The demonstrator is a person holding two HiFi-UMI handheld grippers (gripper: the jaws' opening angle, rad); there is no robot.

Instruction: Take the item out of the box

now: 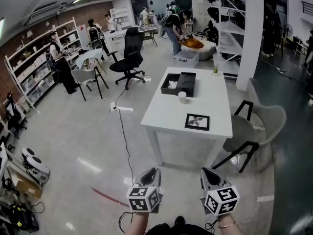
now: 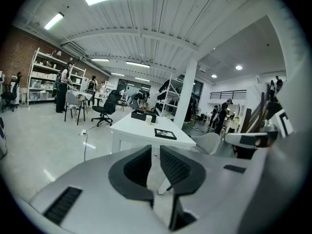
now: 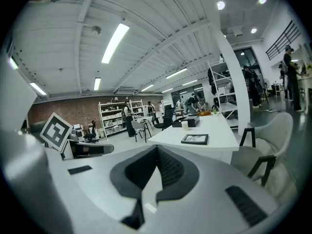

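Surface: a white rectangular desk [image 1: 205, 102], smooth and matt, on straight white legs. It stands on a polished grey floor [image 1: 88, 126] that reflects the ceiling strip lights. A thin black cable [image 1: 124, 141] runs across the floor past the desk's left side.

Room: an open workshop with a brick wall [image 1: 49, 26] and white open shelving [image 1: 34, 67] on the left. A white square pillar [image 1: 252, 33] rises beyond the desk's far right corner. A black mesh-backed swivel chair [image 1: 131, 50] stands well apart from the desk. A pale moulded shell chair [image 1: 264, 121] on black legs sits just beside its right edge. Several persons work in the background.

On the desk: the box [image 1: 178, 83], black, flat and rectangular, lies open at the far end. A pale thing shows in its left half; what it is cannot be made out. A small white cylindrical cup [image 1: 182, 97] stands just in front of the box. A black-framed picture [image 1: 197, 122] lies flat near the front edge. A small green plant [image 1: 215, 71] stands at the far right corner.

Grippers: the left gripper [image 1: 150, 174] and the right gripper [image 1: 209, 175] are held low over the floor, well short of the desk. Both have grey plastic bodies and dark ribbed pads. Each has its jaws drawn together with nothing between them.
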